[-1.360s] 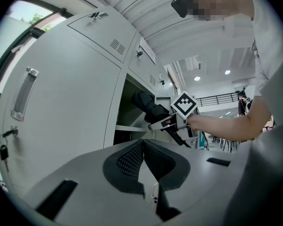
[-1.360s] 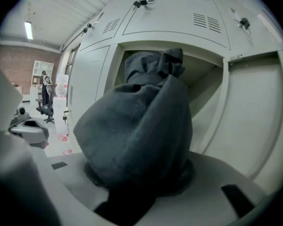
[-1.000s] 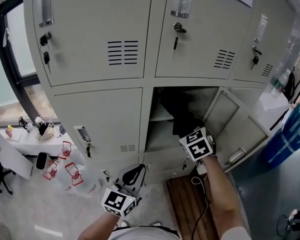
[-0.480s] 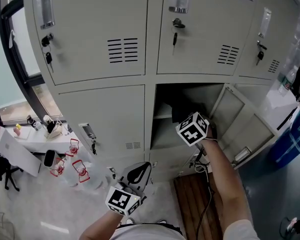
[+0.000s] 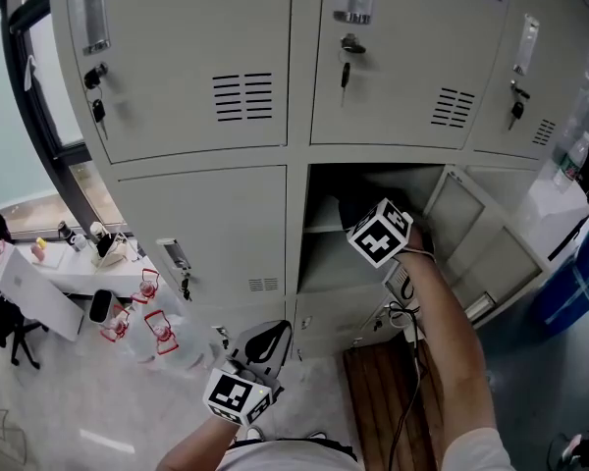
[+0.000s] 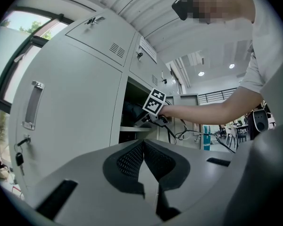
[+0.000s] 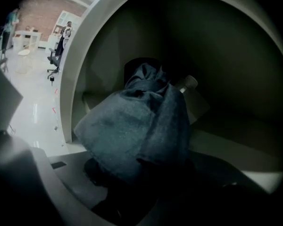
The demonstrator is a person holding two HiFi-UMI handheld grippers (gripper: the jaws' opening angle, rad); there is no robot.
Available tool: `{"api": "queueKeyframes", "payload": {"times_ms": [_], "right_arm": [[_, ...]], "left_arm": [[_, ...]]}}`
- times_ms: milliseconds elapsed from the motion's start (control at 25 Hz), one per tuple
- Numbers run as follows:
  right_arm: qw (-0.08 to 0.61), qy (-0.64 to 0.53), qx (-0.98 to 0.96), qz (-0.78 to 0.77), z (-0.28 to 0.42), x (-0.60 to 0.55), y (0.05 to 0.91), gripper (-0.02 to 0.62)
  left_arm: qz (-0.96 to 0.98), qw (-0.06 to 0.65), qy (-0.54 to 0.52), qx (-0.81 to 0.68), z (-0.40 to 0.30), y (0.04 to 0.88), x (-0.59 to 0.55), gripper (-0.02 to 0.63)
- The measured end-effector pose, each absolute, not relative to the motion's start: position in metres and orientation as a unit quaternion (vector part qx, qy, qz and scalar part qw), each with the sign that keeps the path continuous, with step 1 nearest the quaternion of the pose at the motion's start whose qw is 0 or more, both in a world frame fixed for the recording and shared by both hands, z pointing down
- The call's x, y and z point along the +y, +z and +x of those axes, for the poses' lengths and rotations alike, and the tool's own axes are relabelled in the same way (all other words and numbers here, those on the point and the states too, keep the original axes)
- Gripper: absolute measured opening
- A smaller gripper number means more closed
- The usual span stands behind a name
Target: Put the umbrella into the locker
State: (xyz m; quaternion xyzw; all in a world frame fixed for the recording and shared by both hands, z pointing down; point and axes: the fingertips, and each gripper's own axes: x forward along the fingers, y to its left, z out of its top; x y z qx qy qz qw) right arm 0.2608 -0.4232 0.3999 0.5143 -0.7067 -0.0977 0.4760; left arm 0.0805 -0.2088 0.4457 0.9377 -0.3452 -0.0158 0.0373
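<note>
The folded dark blue umbrella (image 7: 137, 126) lies between the jaws of my right gripper (image 7: 146, 178), inside the open locker compartment (image 5: 324, 253). The jaws are opening, and the fabric still fills the gap and stands clear of the compartment floor. A pale rounded end (image 7: 188, 82) shows behind the bundle. In the head view only that gripper's marker cube (image 5: 380, 232) and a dark mass (image 5: 358, 204) inside the compartment show. My left gripper (image 5: 265, 343) hangs low in front of the lockers, shut, with nothing between its pads (image 6: 132, 159).
The compartment's door (image 5: 471, 248) stands swung out to the right. Closed locker doors with keys (image 5: 346, 67) surround it. A shelf edge (image 5: 319, 229) crosses the opening. A wooden mat (image 5: 383, 400) and a cable (image 5: 404, 312) lie below. A desk (image 5: 49, 283) stands at left.
My right gripper has moved a little up and further into the compartment, rolling with the umbrella. The left gripper has stayed put.
</note>
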Motion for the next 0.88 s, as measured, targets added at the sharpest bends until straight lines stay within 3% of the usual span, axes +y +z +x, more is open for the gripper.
{"api": "queueKeyframes", "payload": {"times_ms": [240,640,880], "right_arm": [[0.544,-0.150,-0.670,0.482,0.257,-0.444,0.407,0.210],[0.584,-0.229,-0.611,0.483,0.255,-0.469,0.408,0.225],[0.617,-0.246,-0.580,0.472,0.260,-0.477,0.405,0.283]], "left_arm": [[0.930,0.040,-0.016,-0.364,0.069,0.445,-0.211,0.022],[0.923,0.057,-0.009,-0.380,0.059,0.459,-0.215,0.021],[0.913,0.067,-0.009,-0.402,0.045,0.465,-0.222,0.021]]}}
